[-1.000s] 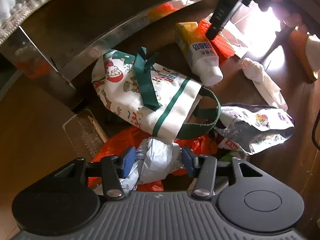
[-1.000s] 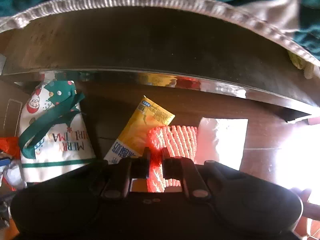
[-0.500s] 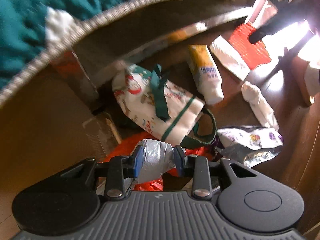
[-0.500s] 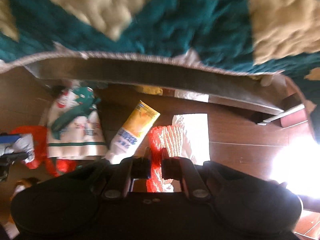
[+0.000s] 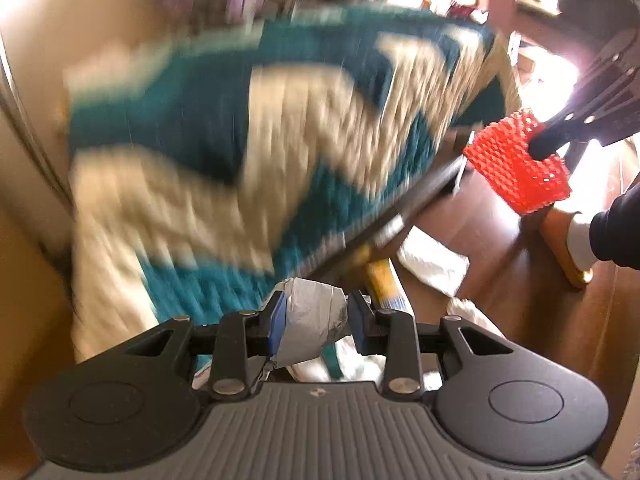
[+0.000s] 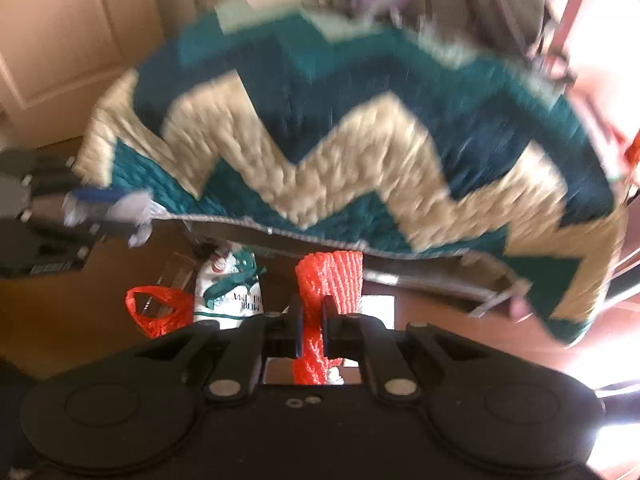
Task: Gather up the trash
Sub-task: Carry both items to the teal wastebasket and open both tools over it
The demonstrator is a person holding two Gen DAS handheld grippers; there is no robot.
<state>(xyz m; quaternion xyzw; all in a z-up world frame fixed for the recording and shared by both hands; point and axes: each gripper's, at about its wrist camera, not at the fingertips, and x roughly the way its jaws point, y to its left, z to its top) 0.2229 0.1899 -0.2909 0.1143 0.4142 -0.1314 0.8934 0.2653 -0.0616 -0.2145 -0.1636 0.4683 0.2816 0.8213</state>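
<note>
My left gripper (image 5: 316, 314) is shut on a crumpled silver-white wrapper (image 5: 310, 320) and holds it up off the floor. My right gripper (image 6: 312, 322) is shut on a red foam fruit net (image 6: 328, 276); the net also shows in the left wrist view (image 5: 516, 164), held in the air. On the floor below lie a red plastic bag (image 6: 160, 310), a white Christmas tote bag (image 6: 230, 294), a yellow tube (image 5: 382, 280) and white paper (image 5: 432, 260). The left gripper with its wrapper shows at the left of the right wrist view (image 6: 108, 210).
A seat with a teal and cream zigzag cushion (image 6: 360, 152) fills the middle of both views, over a dark frame (image 5: 412, 208). A person's foot in a slipper (image 5: 572, 240) stands on the wooden floor (image 5: 520, 300) at the right. Pale cupboard doors (image 6: 80, 32) are behind.
Both grippers have lifted away from the floor with their loads. The view has swung up from the trash pile to the cushion; the wrapper and net left the floor.
</note>
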